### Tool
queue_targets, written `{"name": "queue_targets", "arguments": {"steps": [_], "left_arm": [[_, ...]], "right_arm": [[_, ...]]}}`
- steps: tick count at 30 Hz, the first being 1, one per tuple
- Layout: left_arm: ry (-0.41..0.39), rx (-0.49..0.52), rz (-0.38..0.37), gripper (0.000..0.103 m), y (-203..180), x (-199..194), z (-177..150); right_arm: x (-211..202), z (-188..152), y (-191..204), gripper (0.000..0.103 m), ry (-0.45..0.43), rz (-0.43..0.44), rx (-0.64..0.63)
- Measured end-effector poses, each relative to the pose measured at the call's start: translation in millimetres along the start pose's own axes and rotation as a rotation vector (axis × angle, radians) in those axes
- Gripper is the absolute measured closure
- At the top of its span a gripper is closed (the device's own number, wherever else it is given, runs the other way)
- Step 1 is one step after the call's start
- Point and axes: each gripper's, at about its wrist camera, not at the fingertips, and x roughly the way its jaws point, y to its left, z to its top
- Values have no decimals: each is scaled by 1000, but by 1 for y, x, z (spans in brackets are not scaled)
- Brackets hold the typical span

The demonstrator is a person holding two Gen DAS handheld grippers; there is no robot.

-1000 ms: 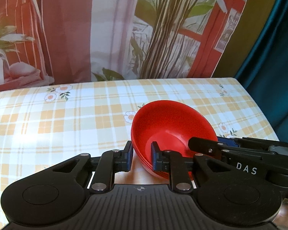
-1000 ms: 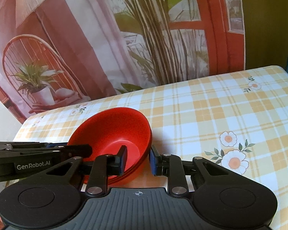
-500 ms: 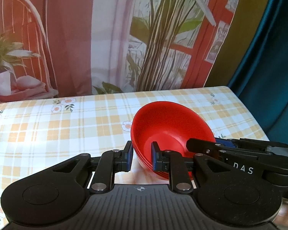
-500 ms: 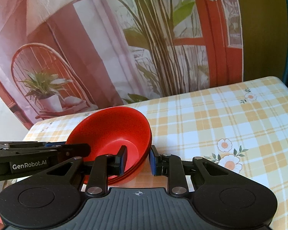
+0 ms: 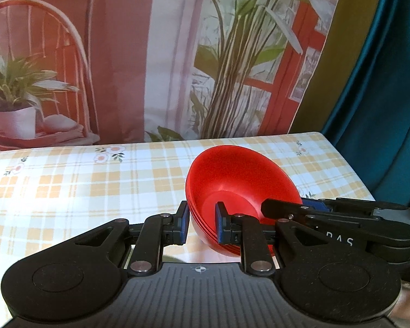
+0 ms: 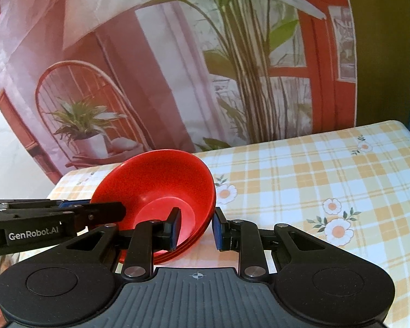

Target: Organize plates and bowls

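The stacked red bowls point(image 5: 240, 180) are clamped at opposite rims by your left gripper point(image 5: 201, 225) and right gripper point(image 6: 195, 227), above the checked tablecloth point(image 5: 95, 186).

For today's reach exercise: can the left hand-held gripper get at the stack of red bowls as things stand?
Probably yes: the left hand-held gripper already straddles the near rim of the stack of red bowls, one finger inside, one outside. The right hand-held gripper grips the opposite rim, not blocking it.
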Motion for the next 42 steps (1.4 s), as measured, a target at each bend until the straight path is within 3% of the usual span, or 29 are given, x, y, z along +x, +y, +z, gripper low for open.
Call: {"name": "queue_targets", "arguments": {"steps": [13,42], "left_arm": [[-14,-32,13,82,22,-28,-19],[0,-101,37,82,61,-47,-49]], "right_arm": [[-3,-13,30,79,14,35,-35],[18,-32,75,79,81,69,-104]]}}
